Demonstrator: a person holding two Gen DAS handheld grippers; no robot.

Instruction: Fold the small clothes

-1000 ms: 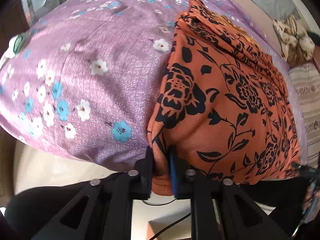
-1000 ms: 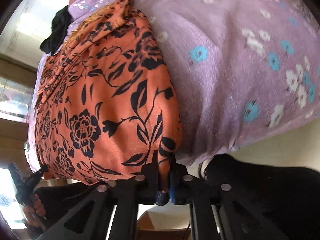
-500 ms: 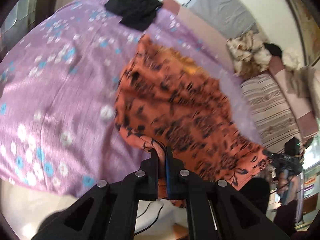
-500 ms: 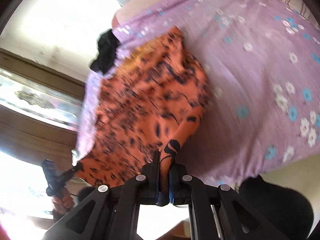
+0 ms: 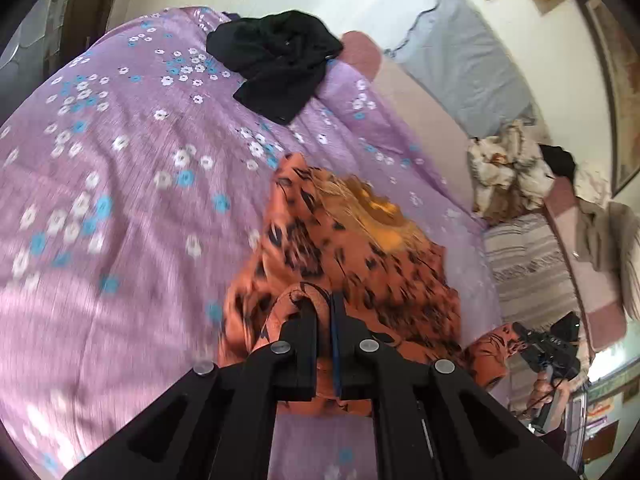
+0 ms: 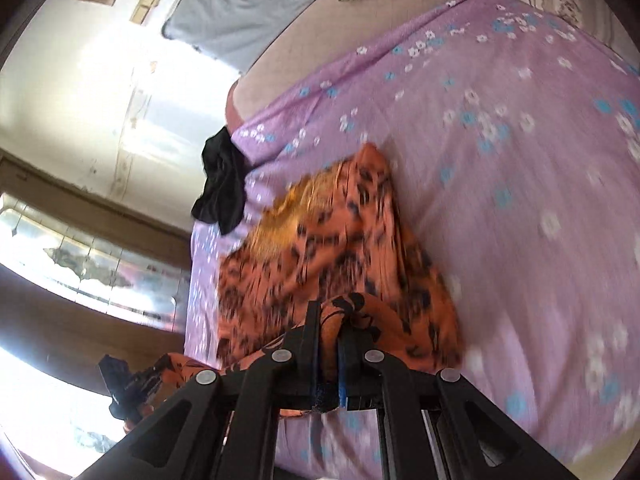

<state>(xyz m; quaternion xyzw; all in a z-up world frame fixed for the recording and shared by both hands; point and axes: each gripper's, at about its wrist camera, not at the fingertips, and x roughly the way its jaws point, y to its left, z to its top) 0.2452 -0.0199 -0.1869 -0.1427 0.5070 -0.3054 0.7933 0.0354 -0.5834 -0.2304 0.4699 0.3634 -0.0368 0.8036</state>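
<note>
Orange floral garment [image 5: 352,264], two clamping tongs, one black garment [image 5: 276,64], lilac bedsheet [image 5: 120,200]

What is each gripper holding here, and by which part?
Both are shut on the orange floral garment: the left gripper and the right gripper each pinch a bunched bit of its near edge, at opposite ends.

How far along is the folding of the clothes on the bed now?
Done: nothing folded yet. In hand: the left tool and right tool each pinch a near corner of the orange garment, lifting its near edge above the purple sheet. Left: finishing this fold, then the black garment.
</note>
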